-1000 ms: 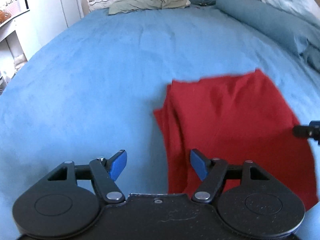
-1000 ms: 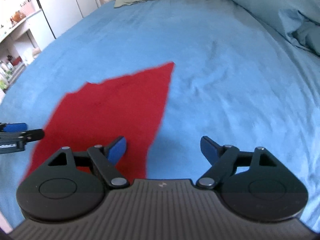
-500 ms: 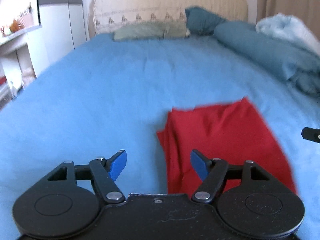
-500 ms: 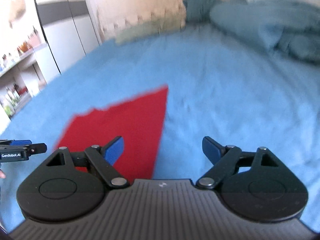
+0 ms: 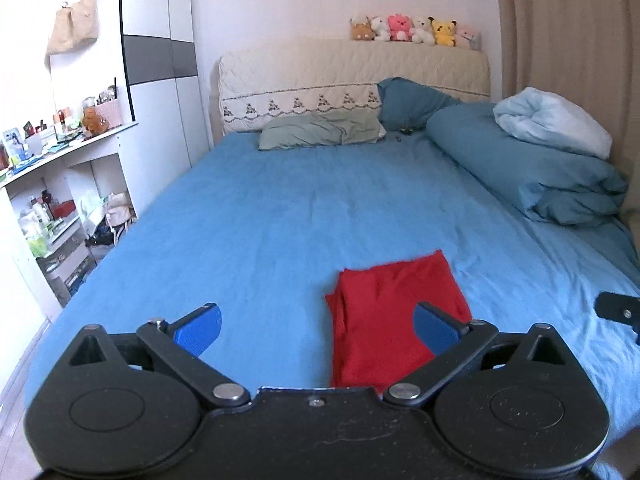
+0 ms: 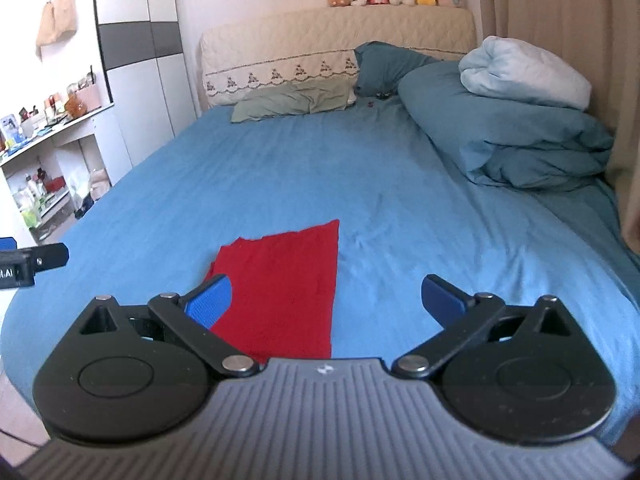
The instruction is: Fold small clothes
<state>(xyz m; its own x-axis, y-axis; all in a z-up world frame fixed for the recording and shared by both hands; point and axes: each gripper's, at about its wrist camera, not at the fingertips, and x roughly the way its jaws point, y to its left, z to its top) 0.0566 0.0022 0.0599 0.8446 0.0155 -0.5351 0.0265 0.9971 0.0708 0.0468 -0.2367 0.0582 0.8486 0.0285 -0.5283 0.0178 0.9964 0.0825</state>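
A folded red garment (image 5: 384,312) lies flat on the blue bed sheet (image 5: 280,216) near the foot of the bed. It also shows in the right wrist view (image 6: 288,280). My left gripper (image 5: 318,326) is open and empty, held above and behind the garment's left edge. My right gripper (image 6: 326,302) is open and empty, held above and behind the garment's right edge. Neither gripper touches the cloth. The tip of the right gripper shows at the right edge of the left wrist view (image 5: 618,308).
A rolled teal duvet (image 5: 520,164) with a pale blue blanket (image 5: 552,120) lies along the right side. Pillows (image 5: 320,132) and a headboard with plush toys (image 5: 412,30) are at the far end. Cluttered white shelves (image 5: 52,200) stand left of the bed.
Both grippers have pulled back and risen away from the garment, and the views have tilted up to show the whole bed. The garment lies still; both grippers stay open.
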